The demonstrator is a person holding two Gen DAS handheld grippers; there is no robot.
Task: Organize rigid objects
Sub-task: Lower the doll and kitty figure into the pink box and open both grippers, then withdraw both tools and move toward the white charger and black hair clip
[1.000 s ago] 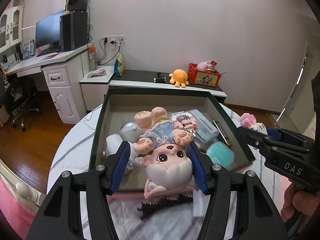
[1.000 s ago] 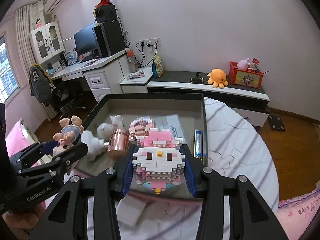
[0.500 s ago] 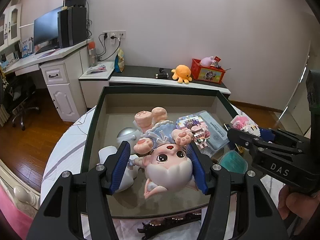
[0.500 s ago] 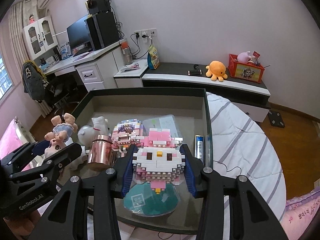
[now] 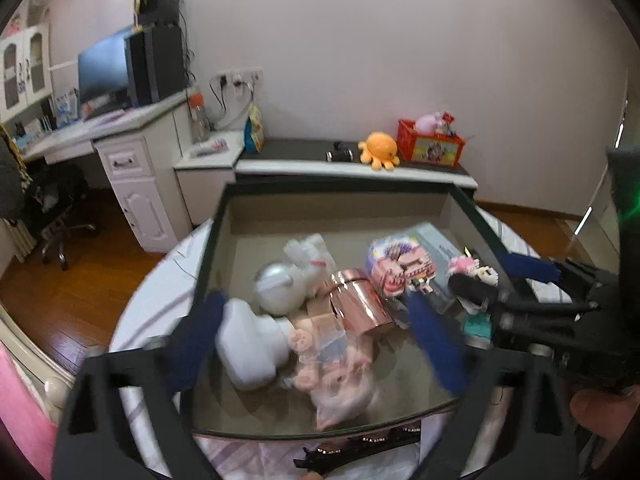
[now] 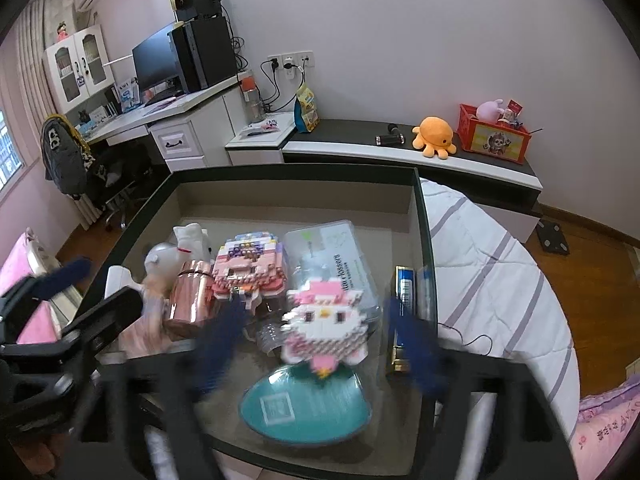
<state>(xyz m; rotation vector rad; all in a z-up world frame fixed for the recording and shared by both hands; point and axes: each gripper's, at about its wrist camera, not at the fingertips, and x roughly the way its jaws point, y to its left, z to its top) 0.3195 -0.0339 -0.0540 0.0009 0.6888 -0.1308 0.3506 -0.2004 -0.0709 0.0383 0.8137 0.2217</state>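
Note:
A dark-rimmed storage box [image 5: 208,264] sits on the round bed and holds several toys. My left gripper [image 5: 316,340] is open over its near side; the pink doll figure [image 5: 340,372] lies blurred in the box between and below the blue pads, free of them. My right gripper [image 6: 320,344] is open too; the pink-and-white brick-built figure [image 6: 324,328] sits between its spread pads above a teal lid [image 6: 304,404], touching neither pad. The right gripper also shows at the right of the left wrist view [image 5: 500,276].
In the box [image 6: 420,240] lie a copper can [image 6: 188,296], a white cat figure [image 6: 192,236], a silver ball figure [image 5: 276,288], another brick figure [image 6: 248,264], a clear case [image 6: 332,256] and a blue battery pack [image 6: 404,292]. A black hair clip [image 5: 360,452] lies in front.
Both grippers have opened and let go: the doll has dropped from the left one into the box, the brick figure has left the right one's pads. Both have moved further over the box.

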